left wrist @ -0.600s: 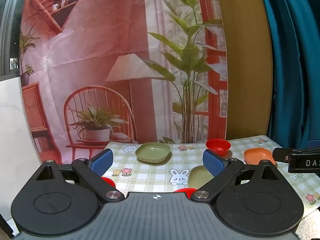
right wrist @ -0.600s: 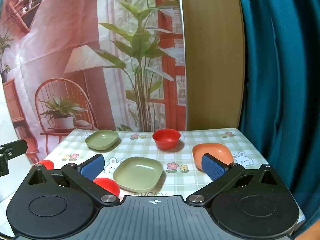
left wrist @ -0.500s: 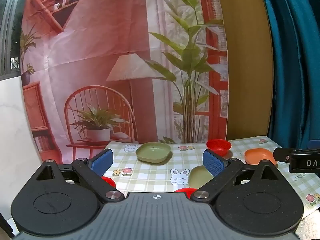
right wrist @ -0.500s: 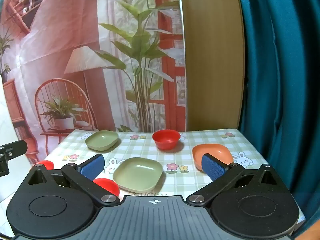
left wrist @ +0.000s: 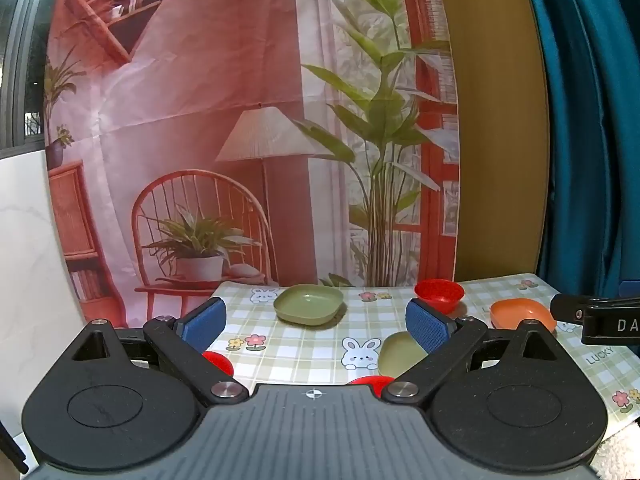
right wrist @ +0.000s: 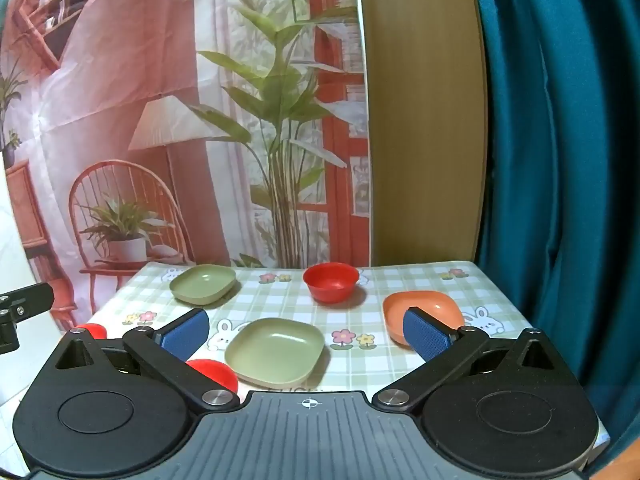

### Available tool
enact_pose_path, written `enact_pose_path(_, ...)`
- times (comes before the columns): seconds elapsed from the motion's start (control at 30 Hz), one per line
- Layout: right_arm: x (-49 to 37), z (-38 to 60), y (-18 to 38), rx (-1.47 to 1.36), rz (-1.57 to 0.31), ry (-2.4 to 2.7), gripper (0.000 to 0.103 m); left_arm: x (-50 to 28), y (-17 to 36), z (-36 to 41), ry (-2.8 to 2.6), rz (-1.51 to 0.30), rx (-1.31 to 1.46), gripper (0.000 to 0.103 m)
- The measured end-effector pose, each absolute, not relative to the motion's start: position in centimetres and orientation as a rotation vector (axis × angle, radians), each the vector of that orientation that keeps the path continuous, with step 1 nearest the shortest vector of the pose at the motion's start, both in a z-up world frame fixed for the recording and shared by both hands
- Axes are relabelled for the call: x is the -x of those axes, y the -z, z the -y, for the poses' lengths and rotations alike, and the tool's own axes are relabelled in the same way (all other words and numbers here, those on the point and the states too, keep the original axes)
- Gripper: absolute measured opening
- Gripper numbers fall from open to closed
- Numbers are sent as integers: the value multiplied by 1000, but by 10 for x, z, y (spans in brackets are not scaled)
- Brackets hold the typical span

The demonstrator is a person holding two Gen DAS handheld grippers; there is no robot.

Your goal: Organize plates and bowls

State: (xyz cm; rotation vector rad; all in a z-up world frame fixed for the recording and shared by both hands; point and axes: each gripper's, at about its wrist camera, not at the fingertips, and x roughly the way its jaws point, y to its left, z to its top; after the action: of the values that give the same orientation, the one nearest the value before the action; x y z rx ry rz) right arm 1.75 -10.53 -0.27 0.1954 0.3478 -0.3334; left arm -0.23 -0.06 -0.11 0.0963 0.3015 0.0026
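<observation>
A far green plate (right wrist: 203, 283) (left wrist: 309, 303), a red bowl (right wrist: 331, 281) (left wrist: 439, 294) and an orange plate (right wrist: 420, 310) (left wrist: 520, 312) lie on the checked tablecloth (right wrist: 400, 284). A nearer green plate (right wrist: 275, 349) (left wrist: 400, 354) sits in front of my right gripper (right wrist: 306, 330), which is open and holds nothing. Two more red bowls (right wrist: 212, 372) (right wrist: 92, 330) sit at the near left, partly hidden by the fingers. My left gripper (left wrist: 316, 326) is also open and empty, held back from the table's left part.
A printed backdrop (right wrist: 160, 120) hangs behind the table, with a wooden panel (right wrist: 424, 120) and a teal curtain (right wrist: 560, 160) to the right. The table's right edge runs close to the curtain. Each gripper's tip shows at the edge of the other's view.
</observation>
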Motion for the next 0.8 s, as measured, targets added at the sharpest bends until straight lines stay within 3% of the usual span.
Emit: enact_pose_path(0.8, -16, 106, 2, -193, -339, 335, 103, 2, 2, -1, -1, -301, -96, 98)
